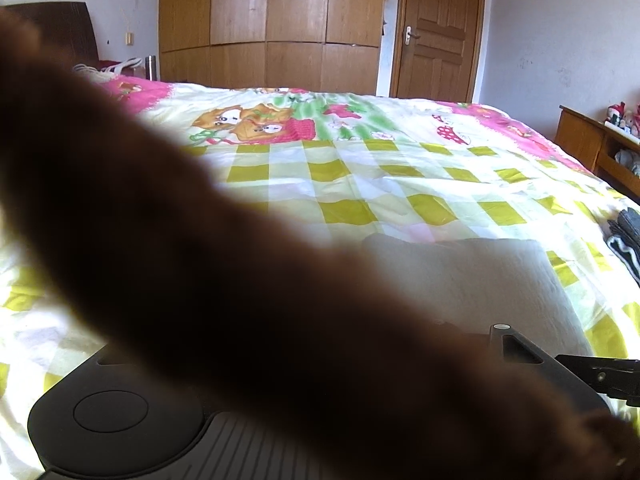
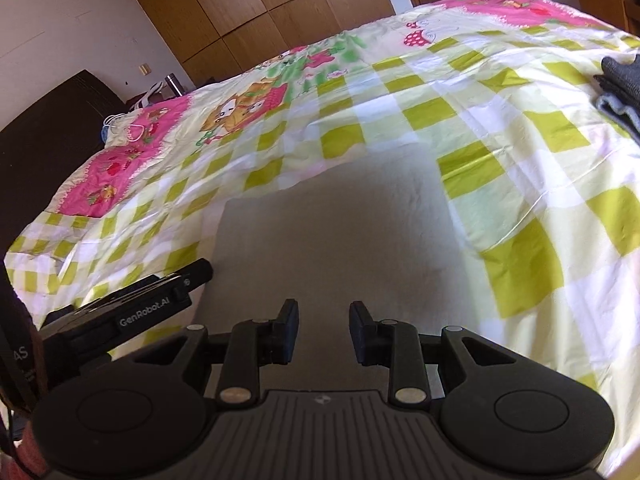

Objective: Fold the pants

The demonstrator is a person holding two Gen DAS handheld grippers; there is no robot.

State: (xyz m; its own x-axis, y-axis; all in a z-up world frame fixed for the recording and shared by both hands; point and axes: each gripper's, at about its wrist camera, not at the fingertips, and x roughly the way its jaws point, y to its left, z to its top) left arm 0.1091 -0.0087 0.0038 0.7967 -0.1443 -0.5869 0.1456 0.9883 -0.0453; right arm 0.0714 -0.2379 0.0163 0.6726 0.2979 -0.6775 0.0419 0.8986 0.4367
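Observation:
The pants are a pale grey-white cloth (image 2: 332, 220) folded into a rectangle, lying flat on the bed. In the left wrist view they show partly (image 1: 472, 276). My right gripper (image 2: 324, 332) hovers open over the near end of the pants with nothing between its fingers. My left gripper (image 2: 198, 272) is at the pants' left edge. In its own view a blurred brown shape (image 1: 240, 280) lies close across the lens and hides its fingers.
The bed has a green-and-white checked cover (image 2: 520, 160) with pink cartoon borders. A pile of dark grey folded clothes (image 2: 620, 84) sits near the bed's right edge. A dark headboard (image 2: 48, 132), wooden wardrobes (image 1: 272, 20) and a door (image 1: 436, 28) stand beyond.

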